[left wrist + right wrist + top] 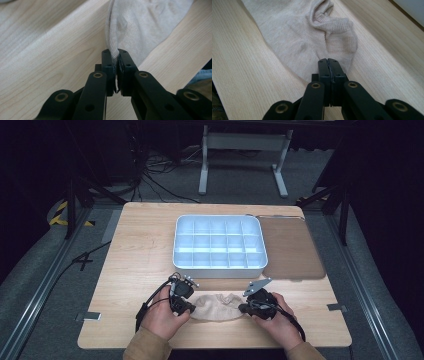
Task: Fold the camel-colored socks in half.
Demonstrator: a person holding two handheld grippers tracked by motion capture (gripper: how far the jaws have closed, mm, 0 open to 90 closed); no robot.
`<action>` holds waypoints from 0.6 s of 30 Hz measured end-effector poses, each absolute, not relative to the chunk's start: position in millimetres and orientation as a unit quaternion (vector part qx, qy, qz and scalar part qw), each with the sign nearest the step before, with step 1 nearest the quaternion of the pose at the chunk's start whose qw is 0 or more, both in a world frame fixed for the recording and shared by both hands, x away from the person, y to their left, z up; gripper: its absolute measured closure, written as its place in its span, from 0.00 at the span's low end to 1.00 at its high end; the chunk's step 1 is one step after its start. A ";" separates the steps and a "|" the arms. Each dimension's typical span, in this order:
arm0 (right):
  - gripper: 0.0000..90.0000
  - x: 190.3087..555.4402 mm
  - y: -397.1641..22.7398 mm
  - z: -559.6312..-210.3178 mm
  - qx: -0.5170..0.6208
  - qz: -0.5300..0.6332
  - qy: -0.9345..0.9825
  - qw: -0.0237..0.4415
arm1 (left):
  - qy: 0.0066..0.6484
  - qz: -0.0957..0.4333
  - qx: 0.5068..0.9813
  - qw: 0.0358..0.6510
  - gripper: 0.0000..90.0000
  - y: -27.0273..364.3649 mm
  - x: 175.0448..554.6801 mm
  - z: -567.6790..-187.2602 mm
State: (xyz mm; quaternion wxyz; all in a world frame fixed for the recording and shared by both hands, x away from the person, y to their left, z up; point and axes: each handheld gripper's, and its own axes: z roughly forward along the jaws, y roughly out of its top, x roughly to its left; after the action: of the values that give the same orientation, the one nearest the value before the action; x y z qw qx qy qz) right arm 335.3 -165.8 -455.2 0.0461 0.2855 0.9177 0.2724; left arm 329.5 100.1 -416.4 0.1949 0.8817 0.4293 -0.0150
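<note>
The left gripper (117, 53) has its 2 jaws clamped on a bunched fold of the beige sock (140, 27), the cloth pinched between the pads and rising away from them. The right gripper (328, 61) has its 2 jaws pressed together at the rim of the sock (302, 40); whether a thin bit of cloth is caught between them cannot be told. Just beyond that gripper the ribbed cuff (337, 32) lies crumpled and folded over.

From the high view, the left gripper (186, 307) and the right gripper (245, 308) sit at the 2 ends of the sock (216, 307), which lies stretched between them on the desk (135, 250), near its front edge. Each hand (162, 316) comes in from the bottom.

Beyond the sock a strip of bare wood separates it from the white compartment tray (219, 265), which stands at mid-desk. A brown mat (292, 247) lies just beside the tray on the right, reaching almost to the desk's right edge. To the left of the tray the wood is open up to the left edge.
</note>
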 end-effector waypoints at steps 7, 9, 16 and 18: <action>1.00 334.7 -167.4 -456.1 0.292 0.278 0.914 0.045 | 0.410 -0.026 0.884 0.224 0.95 90.7 330.1 -402.9; 1.00 334.7 -168.3 -456.3 0.294 0.280 0.913 0.042 | 0.403 -0.027 0.885 0.231 0.95 85.9 330.6 -400.4; 1.00 332.3 -169.0 -456.7 0.293 0.283 0.912 0.041 | 0.386 -0.039 0.888 0.246 0.95 67.1 336.1 -398.4; 1.00 332.7 -170.0 -457.0 0.294 0.286 0.911 0.038 | 0.383 -0.041 0.889 0.248 0.95 62.2 339.4 -399.3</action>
State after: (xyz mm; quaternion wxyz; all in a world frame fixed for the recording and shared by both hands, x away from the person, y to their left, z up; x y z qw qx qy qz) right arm 332.7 -170.0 -457.0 0.0382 0.2938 0.9114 0.2856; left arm 339.4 62.2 -399.3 0.2484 0.8889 0.3828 -0.0408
